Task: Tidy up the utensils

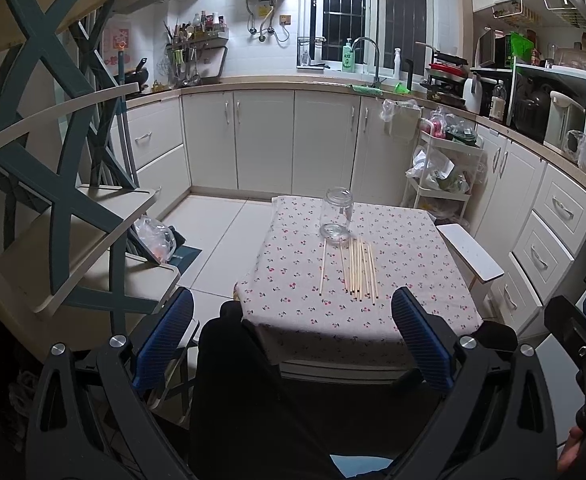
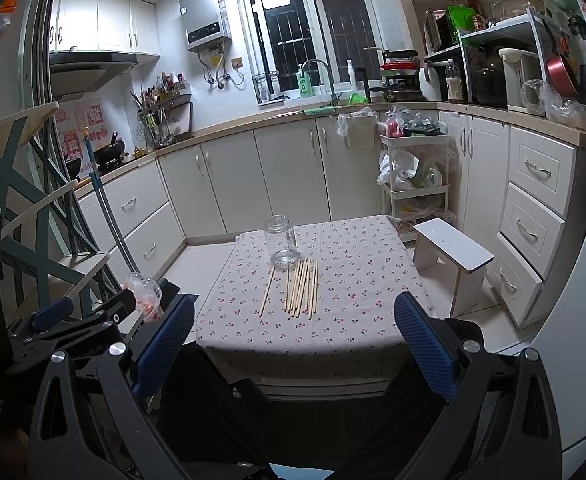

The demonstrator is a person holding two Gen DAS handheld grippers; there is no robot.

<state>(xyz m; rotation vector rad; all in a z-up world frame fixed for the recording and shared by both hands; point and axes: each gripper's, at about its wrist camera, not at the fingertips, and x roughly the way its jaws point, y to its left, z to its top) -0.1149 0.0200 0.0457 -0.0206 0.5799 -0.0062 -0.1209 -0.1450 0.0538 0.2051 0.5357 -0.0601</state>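
Several wooden chopsticks [image 1: 357, 270] lie side by side on a low table with a cherry-print cloth [image 1: 285, 280]; one chopstick [image 1: 323, 268] lies apart to the left. An empty clear glass jar [image 1: 336, 216] stands upright just behind them. My left gripper [image 1: 293, 344] is open and empty, held back from the table's near edge. In the right wrist view the chopsticks [image 2: 303, 288], jar [image 2: 281, 242] and cloth [image 2: 353, 300] show too. My right gripper [image 2: 293, 344] is open and empty, also short of the near edge.
A small white stool [image 2: 453, 252] stands right of the table. A shelf rack with teal cross braces [image 1: 65, 200] stands at the left. A white trolley with bags [image 1: 441, 172] and kitchen cabinets [image 1: 265, 140] stand behind. A plastic bag [image 1: 155, 236] lies on the floor.
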